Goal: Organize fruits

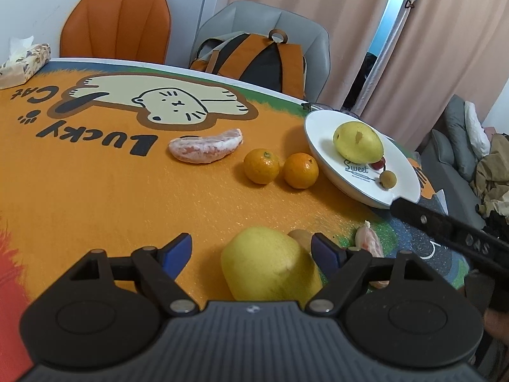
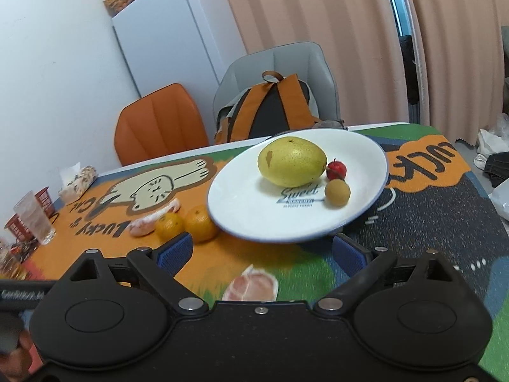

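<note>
While both grippers hang over the orange cat-print table mat (image 1: 95, 197), neither grasps anything. Left gripper (image 1: 253, 250): jaws spread, blue pads clear of the large yellow pear (image 1: 270, 267) lying on the mat between them — pads not pressing it. Right gripper (image 2: 262, 251): jaws wide apart, nothing clamped; the near rim of the round white plate (image 2: 248, 216) sits just ahead of its fingertips, contact cannot be told. On the plate: a second yellow pear (image 2: 291, 160), a small red fruit (image 2: 336, 169) and a small round brown fruit (image 2: 337, 192), close together. Two small oranges (image 1: 281, 168) rest side by side on the mat just beside the plate; a peeled pink pomelo segment (image 1: 205, 149) lies beyond them — another segment (image 2: 251, 288) sits below the right gripper.
</note>
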Demonstrator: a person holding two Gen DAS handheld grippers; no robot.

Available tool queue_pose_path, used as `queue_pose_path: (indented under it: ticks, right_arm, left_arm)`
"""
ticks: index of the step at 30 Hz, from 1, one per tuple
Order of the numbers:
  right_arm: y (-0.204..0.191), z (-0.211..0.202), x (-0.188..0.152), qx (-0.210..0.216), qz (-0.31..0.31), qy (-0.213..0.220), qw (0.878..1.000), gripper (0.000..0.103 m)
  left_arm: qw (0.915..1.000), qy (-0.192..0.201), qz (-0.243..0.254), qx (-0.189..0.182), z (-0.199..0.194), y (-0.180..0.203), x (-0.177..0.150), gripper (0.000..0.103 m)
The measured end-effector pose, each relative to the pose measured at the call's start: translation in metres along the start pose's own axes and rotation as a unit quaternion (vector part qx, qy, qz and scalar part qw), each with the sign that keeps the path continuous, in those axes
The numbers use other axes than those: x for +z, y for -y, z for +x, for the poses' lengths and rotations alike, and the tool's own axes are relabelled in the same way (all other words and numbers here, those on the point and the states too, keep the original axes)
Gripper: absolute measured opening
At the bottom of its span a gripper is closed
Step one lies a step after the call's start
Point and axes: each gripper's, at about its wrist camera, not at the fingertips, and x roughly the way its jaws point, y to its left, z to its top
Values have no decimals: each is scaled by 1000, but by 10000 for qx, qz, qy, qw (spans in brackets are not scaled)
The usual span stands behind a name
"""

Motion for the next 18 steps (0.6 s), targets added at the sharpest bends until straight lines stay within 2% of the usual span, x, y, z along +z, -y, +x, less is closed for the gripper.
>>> queue_pose_path:
  ticks: [10,12,18]
  right_arm:
    - [4,-18,-13,93,13,-33,10000,96]
    - [5,-21,-14,100,42,-23,9999,96]
    - [0,-20,-16,97,55,-18,9999,96]
  left_arm:
    - [9997,-231,7,-36,13,12,-17,80]
    - [9994,-347,54,7,18,13,-21,73]
    - [9998,-158,115,-27,9,14,-14,69]
